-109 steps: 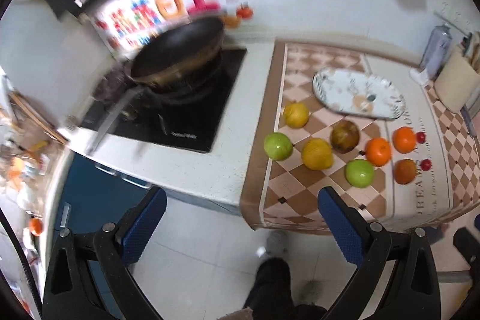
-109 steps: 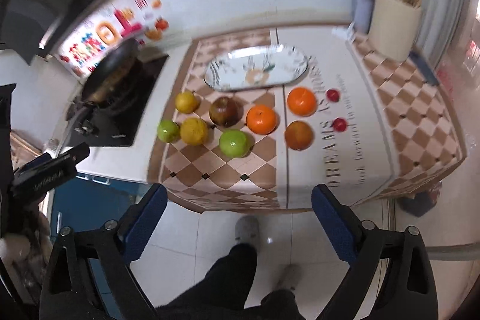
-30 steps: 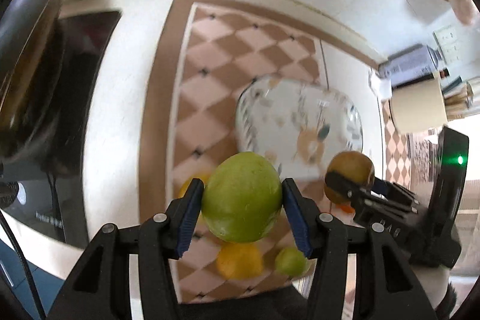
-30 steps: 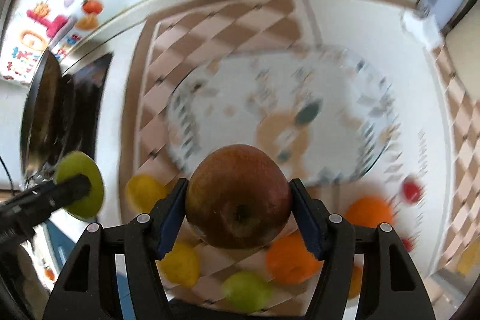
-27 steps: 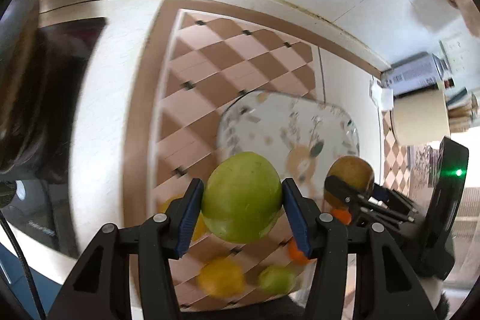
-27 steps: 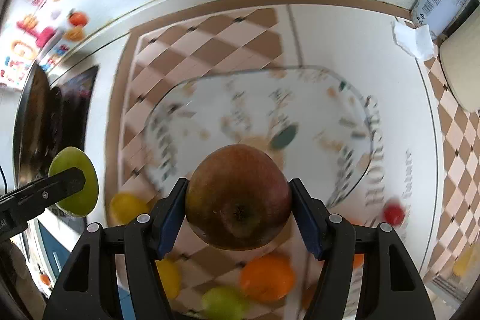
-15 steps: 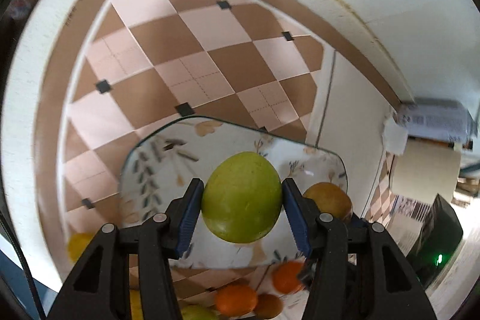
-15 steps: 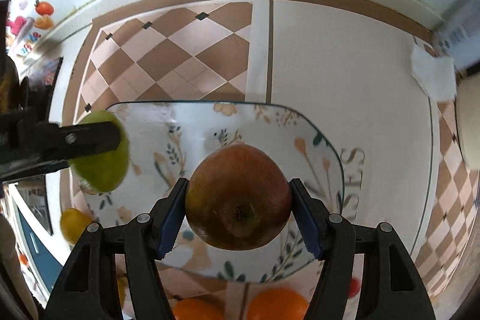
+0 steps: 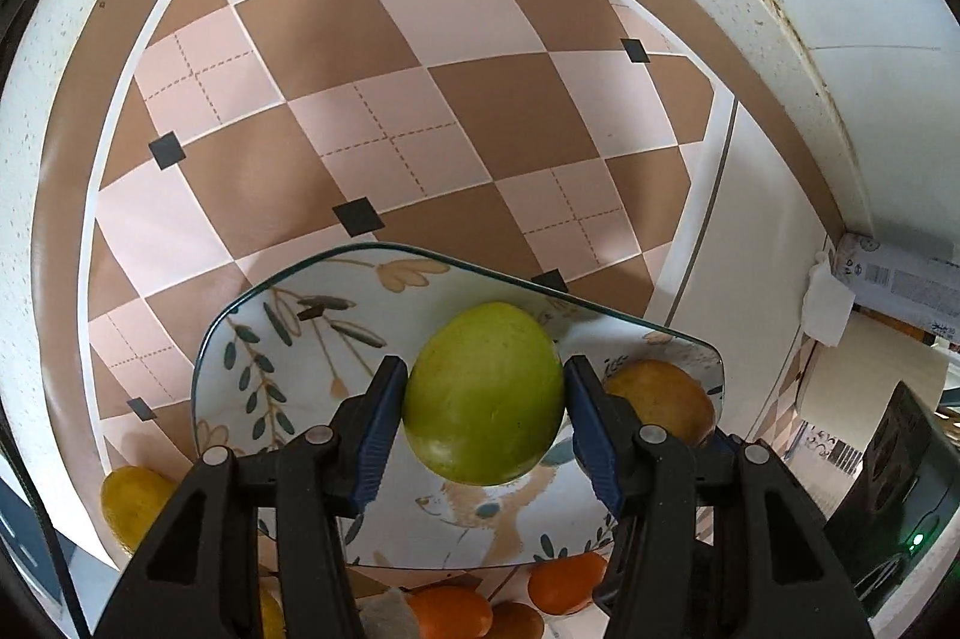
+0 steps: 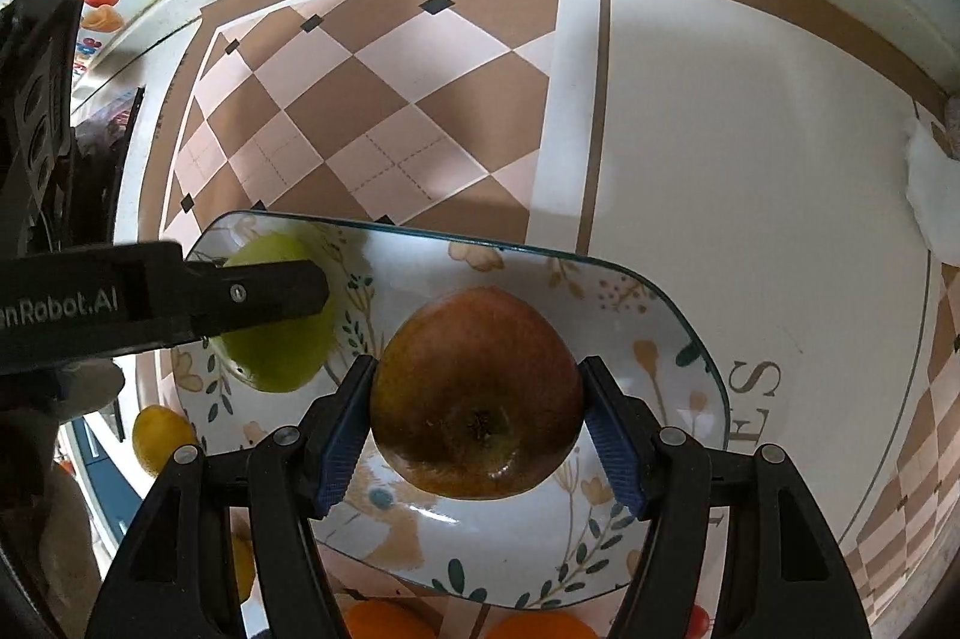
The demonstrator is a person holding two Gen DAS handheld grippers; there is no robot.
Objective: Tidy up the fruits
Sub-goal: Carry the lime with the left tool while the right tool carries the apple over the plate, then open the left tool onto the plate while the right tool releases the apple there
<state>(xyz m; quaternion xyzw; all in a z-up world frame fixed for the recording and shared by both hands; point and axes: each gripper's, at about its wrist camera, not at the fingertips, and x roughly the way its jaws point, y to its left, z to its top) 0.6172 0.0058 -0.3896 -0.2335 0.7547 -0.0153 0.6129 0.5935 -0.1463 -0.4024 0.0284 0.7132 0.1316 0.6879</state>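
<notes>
On the tabletop [image 10: 750, 171] we see a checkered brown mat [image 9: 372, 111] with a floral plate [image 10: 648, 315] lying on it. Over the plate our right gripper [image 10: 477, 417] has its blue fingers [image 10: 345, 423] pressed against both sides of a reddish-brown apple [image 10: 477, 393]. Our left gripper [image 9: 483, 399] likewise clamps a green apple [image 9: 483, 393] between its fingers [image 9: 378, 417], just above the plate's left part. At the plate's near edge lie oranges [image 9: 567, 582] and a yellow lemon [image 9: 135, 498].

red-brown apple [image 10: 477, 393] gripped, over floral plate [image 10: 654, 315]
</notes>
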